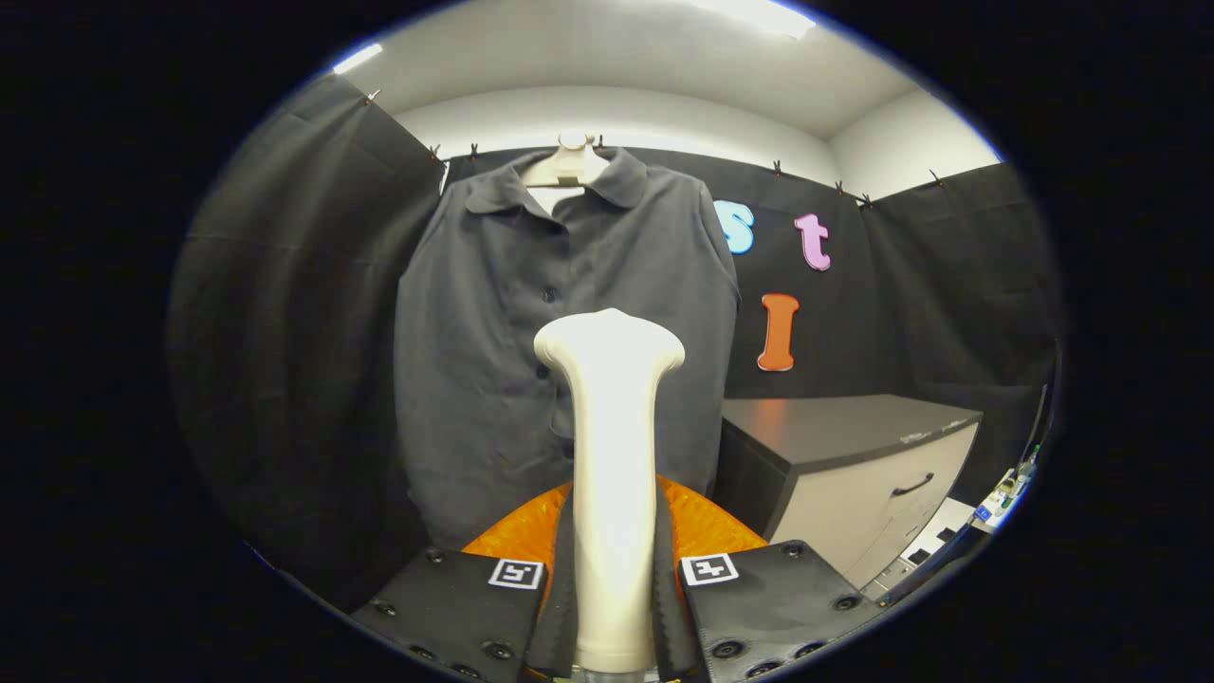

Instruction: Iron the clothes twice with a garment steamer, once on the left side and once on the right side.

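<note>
A dark grey button-front shirt [569,351] hangs from a pale hanger [567,169] against the black cloth wall, collar up top, placket running down the middle, both front panels hanging loose and faintly rumpled. Off to its right and nearer stands a low cabinet [854,474] with a dark top and one drawer handle, well apart from the shirt. Closer in, the cream garment steamer [612,474] rises upright between the fingers, its flared head level with the middle of the placket and seemingly just short of the cloth; whether the head touches the fabric I cannot tell. Smallest and nearest, the gripper [612,607] is closed narrow around the steamer's handle, both fingers pressing its sides, with an orange part of the rig showing behind them.

Judging from this, neither side pass looks under way: the head sits on the centre line rather than on a panel. To do the step well, carry the head across to one panel, say the shirt's left, start high near the shoulder seam and draw it straight down to the hem in one slow stroke, keeping the face flat and close to the cloth. Keep the handle upright so it does not twist in the grip, and stay off the buttons. Then repeat on the other panel
</note>
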`<state>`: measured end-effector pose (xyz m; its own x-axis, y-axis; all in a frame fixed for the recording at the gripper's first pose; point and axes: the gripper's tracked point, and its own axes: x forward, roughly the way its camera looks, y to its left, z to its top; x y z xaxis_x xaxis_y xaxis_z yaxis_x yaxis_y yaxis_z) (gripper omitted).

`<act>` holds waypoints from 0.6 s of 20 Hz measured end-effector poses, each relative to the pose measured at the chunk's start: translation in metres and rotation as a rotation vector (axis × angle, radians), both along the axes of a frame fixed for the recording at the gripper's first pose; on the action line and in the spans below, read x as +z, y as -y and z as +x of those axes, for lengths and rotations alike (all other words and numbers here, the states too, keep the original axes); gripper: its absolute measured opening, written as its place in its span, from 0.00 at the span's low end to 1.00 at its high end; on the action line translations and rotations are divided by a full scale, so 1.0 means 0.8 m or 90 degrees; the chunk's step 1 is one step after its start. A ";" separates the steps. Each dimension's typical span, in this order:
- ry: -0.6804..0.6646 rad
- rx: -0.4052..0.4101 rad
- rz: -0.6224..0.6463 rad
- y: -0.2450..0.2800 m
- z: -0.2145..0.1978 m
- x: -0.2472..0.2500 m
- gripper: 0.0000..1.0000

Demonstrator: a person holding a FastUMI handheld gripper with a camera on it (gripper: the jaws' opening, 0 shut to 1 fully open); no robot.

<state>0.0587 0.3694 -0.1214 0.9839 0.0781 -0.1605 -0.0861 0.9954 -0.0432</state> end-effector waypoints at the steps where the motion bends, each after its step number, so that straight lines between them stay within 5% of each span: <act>1: 0.020 0.012 0.005 -0.014 0.003 0.019 0.39; 5: 0.083 0.051 -0.004 -0.071 0.019 0.073 0.39; 12: 0.063 0.096 0.051 -0.151 0.093 0.092 0.39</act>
